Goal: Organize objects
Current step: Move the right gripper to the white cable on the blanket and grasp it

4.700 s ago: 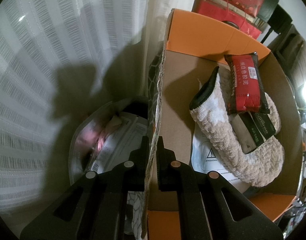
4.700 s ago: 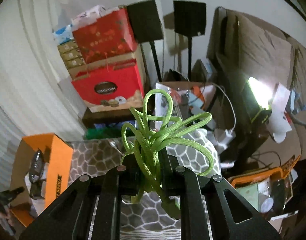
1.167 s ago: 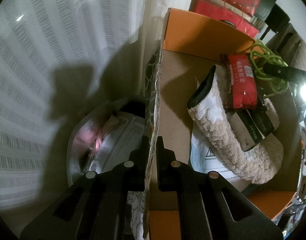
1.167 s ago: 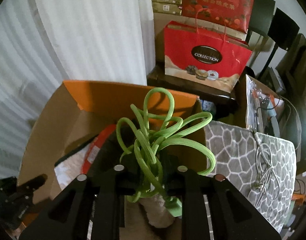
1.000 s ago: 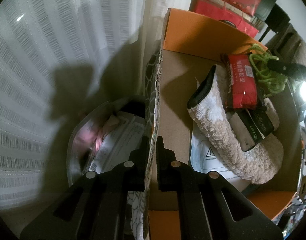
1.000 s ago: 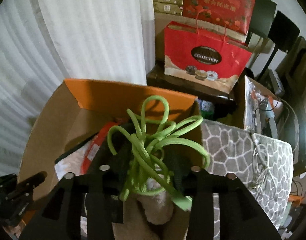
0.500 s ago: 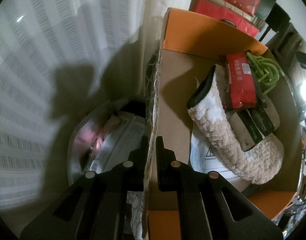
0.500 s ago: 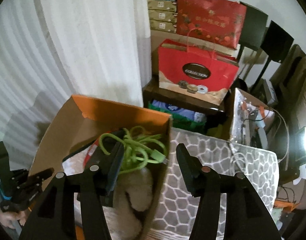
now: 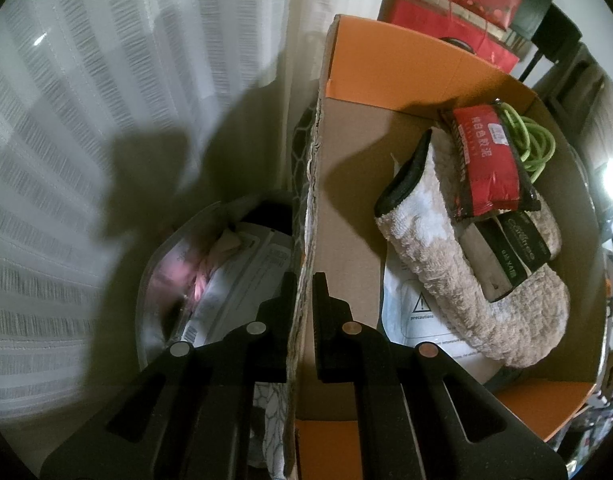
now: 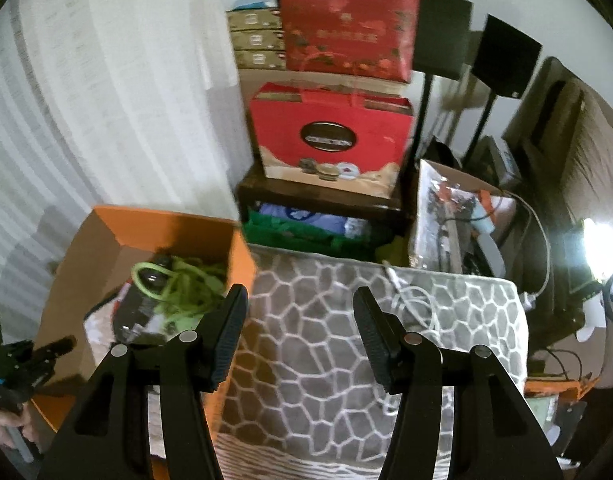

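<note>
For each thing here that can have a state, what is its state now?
Left tool: shut on the box wall.
Right tool: open, holding nothing.
Cardboard box: open at the top.
Green cord: loosely coiled, lying in the box.
Red packet: lying on the fluffy slipper.

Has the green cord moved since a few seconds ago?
Yes. The green cord left the right gripper, now open, and lies in the orange box at its far corner, beside the red packet.
</note>
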`<state>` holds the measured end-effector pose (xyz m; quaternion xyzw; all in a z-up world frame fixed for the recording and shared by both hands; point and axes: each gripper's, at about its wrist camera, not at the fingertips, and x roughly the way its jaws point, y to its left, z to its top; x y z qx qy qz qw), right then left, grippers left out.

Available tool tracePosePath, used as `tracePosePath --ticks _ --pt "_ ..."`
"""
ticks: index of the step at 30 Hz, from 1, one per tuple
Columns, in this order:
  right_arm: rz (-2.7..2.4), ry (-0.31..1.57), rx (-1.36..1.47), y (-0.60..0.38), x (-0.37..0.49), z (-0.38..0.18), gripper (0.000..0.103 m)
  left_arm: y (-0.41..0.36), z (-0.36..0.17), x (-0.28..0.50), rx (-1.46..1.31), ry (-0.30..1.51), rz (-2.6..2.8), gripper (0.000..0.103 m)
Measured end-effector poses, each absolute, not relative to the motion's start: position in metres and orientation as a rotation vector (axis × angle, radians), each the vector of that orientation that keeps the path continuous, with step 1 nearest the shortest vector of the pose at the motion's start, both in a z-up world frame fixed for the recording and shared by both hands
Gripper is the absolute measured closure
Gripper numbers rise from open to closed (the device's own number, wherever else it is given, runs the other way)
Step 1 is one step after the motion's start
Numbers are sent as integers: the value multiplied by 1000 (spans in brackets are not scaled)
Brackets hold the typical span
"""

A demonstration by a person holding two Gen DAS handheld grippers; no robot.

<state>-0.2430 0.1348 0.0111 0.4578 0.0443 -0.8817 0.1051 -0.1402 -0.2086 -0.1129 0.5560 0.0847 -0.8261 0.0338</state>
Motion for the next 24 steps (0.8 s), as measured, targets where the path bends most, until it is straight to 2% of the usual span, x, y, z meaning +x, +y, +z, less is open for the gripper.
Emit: tracePosePath --ticks 7,10,15,24 --pt "-2653 102 1394 176 -242 -1 46 -208 -113 -139 1709 254 -2538 97" --pt "-2678 82 1412 194 -244 -9 41 -208 -113 -138 1709 253 -2538 97" --pt "-2710 60 1430 216 -248 -20 24 -208 -113 -138 1709 253 -2538 97" --pt "-2747 2 1458 244 -249 -34 9 -208 -113 -138 1707 252 -2536 97"
